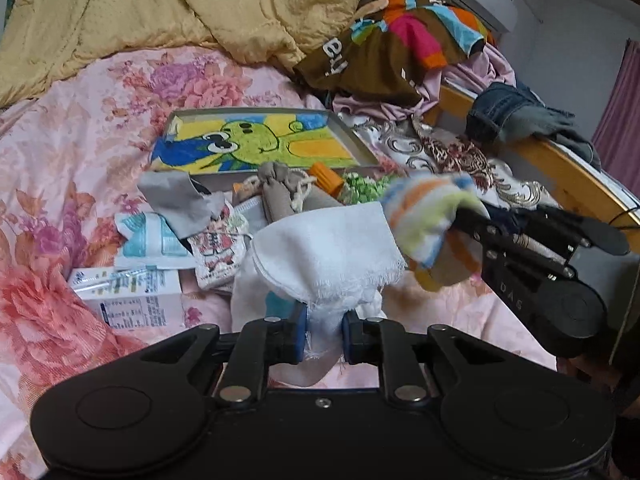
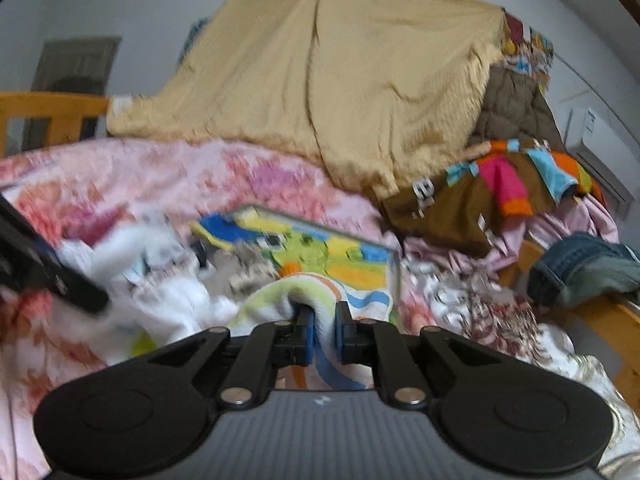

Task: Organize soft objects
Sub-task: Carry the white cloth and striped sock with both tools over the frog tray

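A white frayed cloth (image 1: 320,248) hangs over a floral bed sheet (image 1: 60,152), and my left gripper (image 1: 324,338) is shut on its lower fold. To its right, a striped towel (image 1: 424,216) in orange, blue and yellow-green is pinched by my right gripper (image 1: 460,220), which reaches in from the right. In the right wrist view the same striped towel (image 2: 288,292) bulges between the blue pads, with my right gripper (image 2: 323,334) shut on it. The white cloth (image 2: 176,300) lies blurred at the left, beside the left gripper's black finger (image 2: 52,272).
A shallow box with a green cartoon picture (image 1: 256,140) lies behind a heap of small items: a grey rag (image 1: 180,200), cartons (image 1: 132,296), a beige roll (image 1: 276,196). A yellow quilt (image 1: 160,8), brown patterned clothes (image 1: 392,48), jeans (image 1: 508,108) and a wooden bed rail (image 1: 560,168) border the area.
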The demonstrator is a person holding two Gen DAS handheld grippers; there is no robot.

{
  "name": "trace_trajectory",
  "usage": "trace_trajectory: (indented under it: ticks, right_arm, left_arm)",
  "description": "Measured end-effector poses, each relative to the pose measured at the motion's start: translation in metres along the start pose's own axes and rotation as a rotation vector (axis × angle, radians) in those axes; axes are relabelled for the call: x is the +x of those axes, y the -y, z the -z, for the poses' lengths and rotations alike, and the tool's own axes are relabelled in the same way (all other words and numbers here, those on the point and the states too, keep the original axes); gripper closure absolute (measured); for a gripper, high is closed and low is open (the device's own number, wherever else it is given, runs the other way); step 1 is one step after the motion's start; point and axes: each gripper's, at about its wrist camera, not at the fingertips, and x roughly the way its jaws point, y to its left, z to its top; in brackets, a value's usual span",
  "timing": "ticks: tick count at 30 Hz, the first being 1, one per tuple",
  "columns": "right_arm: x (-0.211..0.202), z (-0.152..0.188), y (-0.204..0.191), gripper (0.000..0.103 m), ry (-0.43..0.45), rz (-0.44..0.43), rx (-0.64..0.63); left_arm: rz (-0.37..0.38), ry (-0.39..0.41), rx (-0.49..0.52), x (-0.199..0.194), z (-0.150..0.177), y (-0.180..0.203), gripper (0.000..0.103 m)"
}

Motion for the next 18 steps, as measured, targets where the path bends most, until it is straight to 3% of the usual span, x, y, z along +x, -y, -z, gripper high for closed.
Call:
trace_trajectory:
  ticks: [2,7,18]
  right_arm:
    - [0.002,0.000,-0.004,0.092,0.008,-0.060,0.010]
    - [0.019,0.006,-0.022,0.092,-0.065,-0.151,-0.039]
    - [0.034,0.019,-0.039,0.092,-0.143,-0.165,-0.096]
  left_arm:
    - [0.001,-0.001,0.008,0.001,0.001,0.001,0.085]
    - [-0.002,0.034,-0.017,-0.005,-0.001,-0.003,0.085]
    - [0.011,0.101,-0.068,-0.024,-0.015,-0.014,0.084]
